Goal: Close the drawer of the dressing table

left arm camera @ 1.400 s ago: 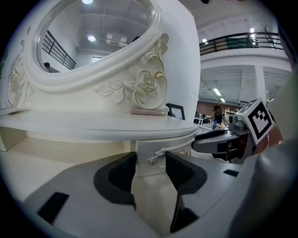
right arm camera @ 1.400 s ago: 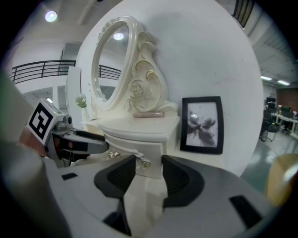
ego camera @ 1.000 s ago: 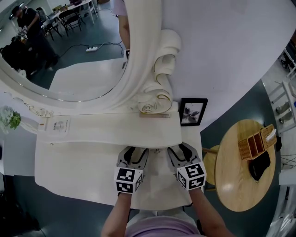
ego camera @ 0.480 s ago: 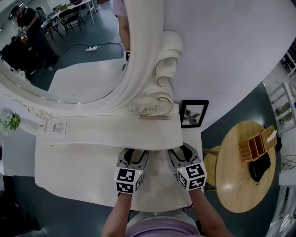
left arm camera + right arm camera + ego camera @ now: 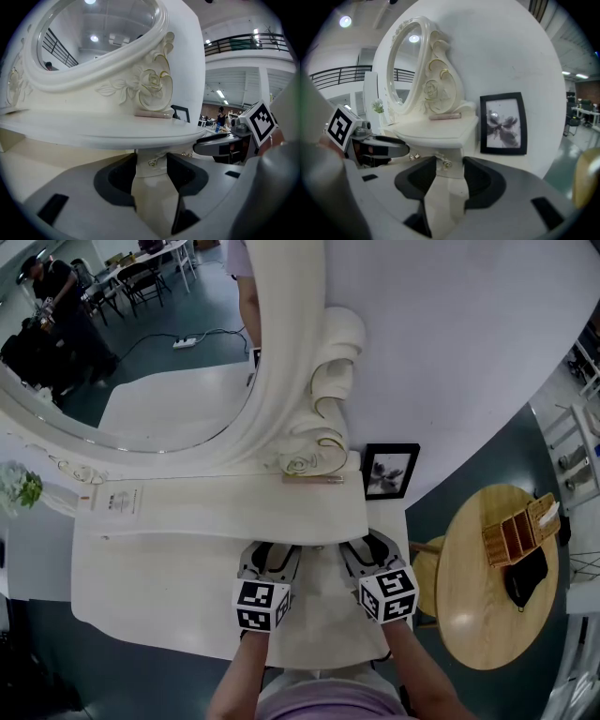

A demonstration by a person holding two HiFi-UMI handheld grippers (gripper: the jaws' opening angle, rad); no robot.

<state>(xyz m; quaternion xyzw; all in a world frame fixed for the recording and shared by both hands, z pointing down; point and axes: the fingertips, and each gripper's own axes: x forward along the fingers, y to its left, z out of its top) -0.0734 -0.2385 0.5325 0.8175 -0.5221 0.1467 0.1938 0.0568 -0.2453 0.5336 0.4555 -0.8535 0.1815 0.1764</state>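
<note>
Under shelf edge (image 5: 140, 140): knob (image 5: 153, 162), jaws apart

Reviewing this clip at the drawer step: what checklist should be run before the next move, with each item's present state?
1. Left gripper jaws apart, gripping nothing: ok.
2. Right gripper jaws apart, gripping nothing: ok.
3. Both grippers face the drawer front under the upper shelf: ok.
4. Drawer fully pushed in: cannot tell; the shelf overhangs it.
5. Picture frame upright against the wall, apart from both grippers: ok.
</note>
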